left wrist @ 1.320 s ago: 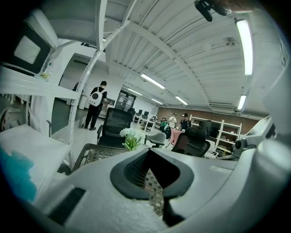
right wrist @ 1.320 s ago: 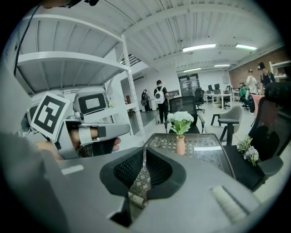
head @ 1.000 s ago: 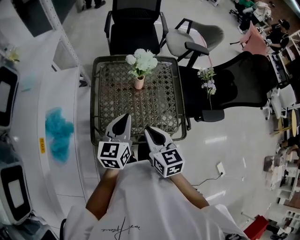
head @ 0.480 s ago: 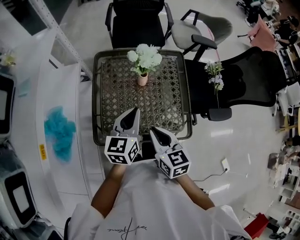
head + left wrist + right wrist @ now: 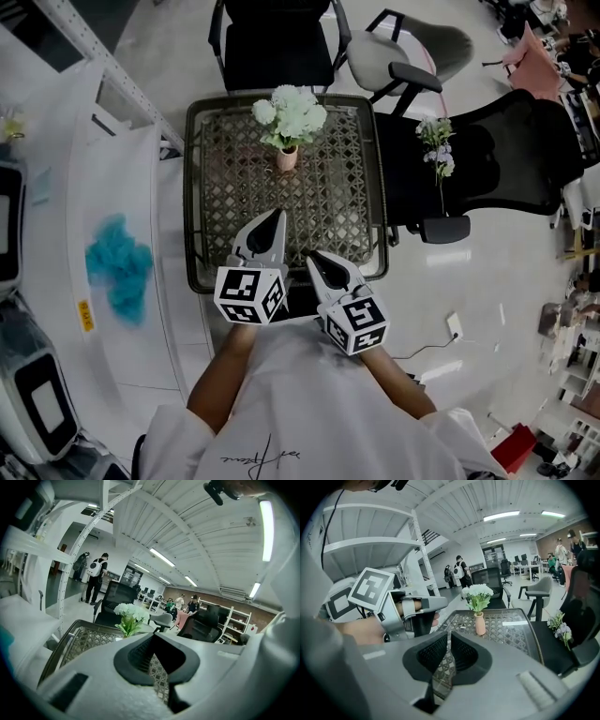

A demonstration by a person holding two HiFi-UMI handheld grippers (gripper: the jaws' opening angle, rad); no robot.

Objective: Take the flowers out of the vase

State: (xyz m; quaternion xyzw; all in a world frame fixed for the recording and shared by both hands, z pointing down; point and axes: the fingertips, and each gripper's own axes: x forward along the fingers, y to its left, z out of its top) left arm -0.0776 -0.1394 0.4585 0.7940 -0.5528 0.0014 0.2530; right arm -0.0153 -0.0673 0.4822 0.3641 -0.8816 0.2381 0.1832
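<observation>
Firstly, writing: the script printed on the person's white shirt (image 5: 258, 455) and the yellow label (image 5: 85, 314) on the white counter (image 5: 127, 375) are both too small to read. The grippers' cubes carry only black-and-white square markers.

The flowers (image 5: 292, 111), round white blooms over green leaves, stand upright in a small pinkish vase (image 5: 286, 157) with a narrow neck. It sits near the middle of the far edge of the table (image 5: 200, 187).

The table is rectangular, with an open lattice top and a raised dark rim.

Left gripper (image 5: 277, 216): jaws closed together, nothing between them. It is over the table's near edge, pointing at the vase and well apart from it.

Right gripper (image 5: 315, 256): jaws likewise closed and empty. It is just beside the left one, at the near edge.

A second spray of pale flowers (image 5: 438, 145) lies on the seat of a black office chair (image 5: 511, 159) to the table's right. A teal fuzzy cloth (image 5: 117, 267) lies on the counter.
</observation>
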